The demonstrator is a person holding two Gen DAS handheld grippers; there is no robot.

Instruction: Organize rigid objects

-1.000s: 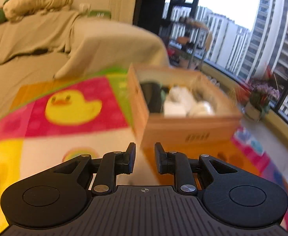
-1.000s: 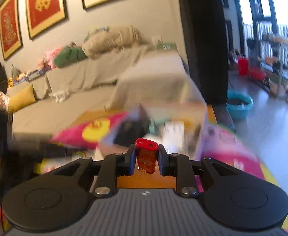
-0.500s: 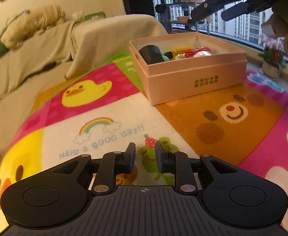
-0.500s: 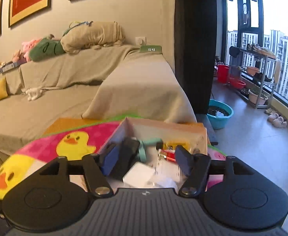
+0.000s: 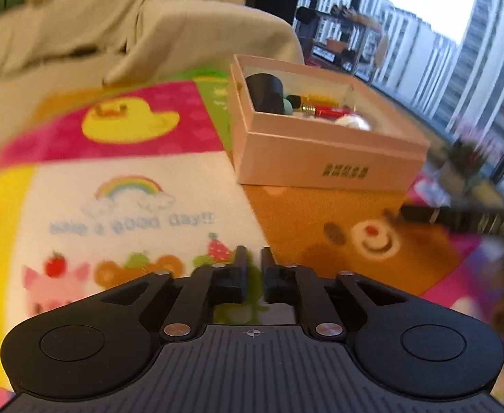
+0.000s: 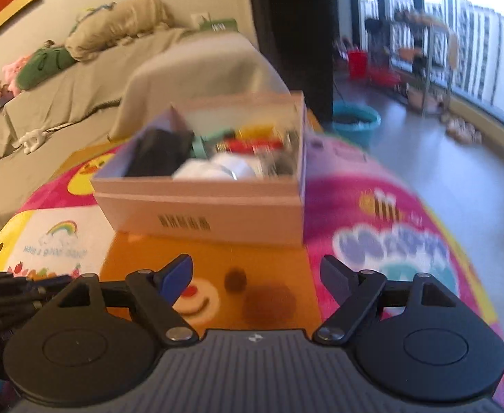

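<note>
A pale pink cardboard box stands on the colourful play mat; it also shows in the right wrist view. It holds a black cylinder, a red item, something yellow and white things. My left gripper is shut and empty, low over the mat in front of the box. My right gripper is open wide and empty, in front of the box over the orange bear patch.
A sofa under a beige cover lies behind the mat. A teal basin and a metal rack stand on the floor by the window. The other gripper's dark edge shows at the right of the left wrist view.
My right gripper let go of the red item over the box, opened, and pulled back and down. My left gripper stayed shut and shifted slightly over the mat.
</note>
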